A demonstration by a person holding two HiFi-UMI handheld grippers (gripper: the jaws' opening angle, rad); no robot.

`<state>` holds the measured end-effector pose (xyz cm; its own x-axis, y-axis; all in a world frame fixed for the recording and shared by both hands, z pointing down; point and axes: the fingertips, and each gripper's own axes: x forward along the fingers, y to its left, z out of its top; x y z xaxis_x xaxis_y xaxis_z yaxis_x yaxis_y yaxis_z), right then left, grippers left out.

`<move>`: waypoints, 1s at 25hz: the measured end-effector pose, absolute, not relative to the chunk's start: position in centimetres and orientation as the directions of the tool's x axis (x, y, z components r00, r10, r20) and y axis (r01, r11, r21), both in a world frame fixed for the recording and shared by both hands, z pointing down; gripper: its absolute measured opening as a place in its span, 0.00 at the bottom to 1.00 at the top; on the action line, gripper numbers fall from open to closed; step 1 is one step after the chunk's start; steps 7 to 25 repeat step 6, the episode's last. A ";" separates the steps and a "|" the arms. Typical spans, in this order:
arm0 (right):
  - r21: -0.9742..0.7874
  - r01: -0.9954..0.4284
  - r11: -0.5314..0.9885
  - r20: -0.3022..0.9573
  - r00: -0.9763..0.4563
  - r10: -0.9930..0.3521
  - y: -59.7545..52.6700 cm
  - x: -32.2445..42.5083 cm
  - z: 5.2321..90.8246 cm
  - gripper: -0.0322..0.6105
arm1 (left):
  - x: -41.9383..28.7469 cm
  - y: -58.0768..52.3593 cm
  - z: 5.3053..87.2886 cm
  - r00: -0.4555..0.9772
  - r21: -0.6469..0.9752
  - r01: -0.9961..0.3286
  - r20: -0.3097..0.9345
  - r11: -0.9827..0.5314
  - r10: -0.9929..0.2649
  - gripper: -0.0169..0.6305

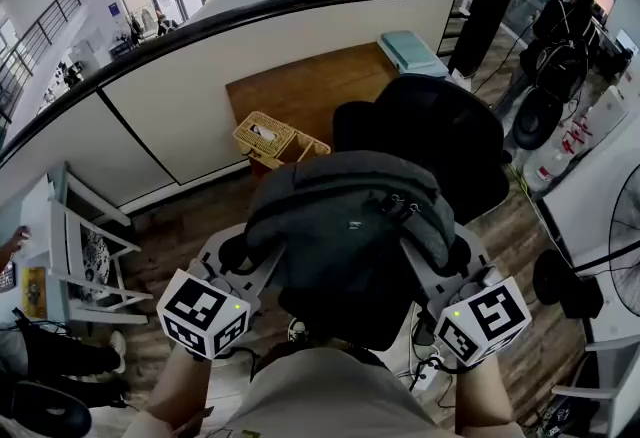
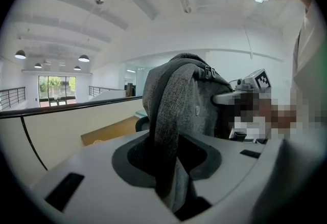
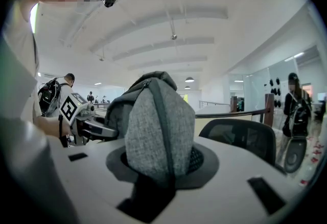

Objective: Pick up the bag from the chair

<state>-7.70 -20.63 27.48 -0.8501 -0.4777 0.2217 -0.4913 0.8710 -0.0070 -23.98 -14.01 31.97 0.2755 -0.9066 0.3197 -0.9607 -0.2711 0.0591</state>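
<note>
Black chair [image 1: 440, 126] sits just behind the grey bag [image 1: 350, 216], which is held up between both grippers. Left gripper [image 2: 168, 166] pinches a fabric fold, right gripper [image 3: 158, 166] clamps the opposite side. The bag's tiny logo [image 1: 353, 223] is unreadable. Wicker basket [image 1: 265, 136] only shows in the head view.

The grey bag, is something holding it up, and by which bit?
The bag is pinched by folds of its fabric: the left gripper on its left side, the right gripper on its right.
</note>
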 end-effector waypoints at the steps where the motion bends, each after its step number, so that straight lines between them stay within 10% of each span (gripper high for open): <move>1: -0.007 -0.493 0.870 0.222 -0.849 -0.479 -20.7 -7.6 27.5 0.27 | -23.9 -14.2 32.0 0.278 0.059 -0.960 0.321 -0.274 -0.905 0.19; 25: -0.011 -0.494 0.870 0.226 -0.848 -0.479 -21.5 -6.9 27.4 0.26 | -23.2 -15.2 31.8 0.286 0.056 -0.957 0.325 -0.283 -0.901 0.19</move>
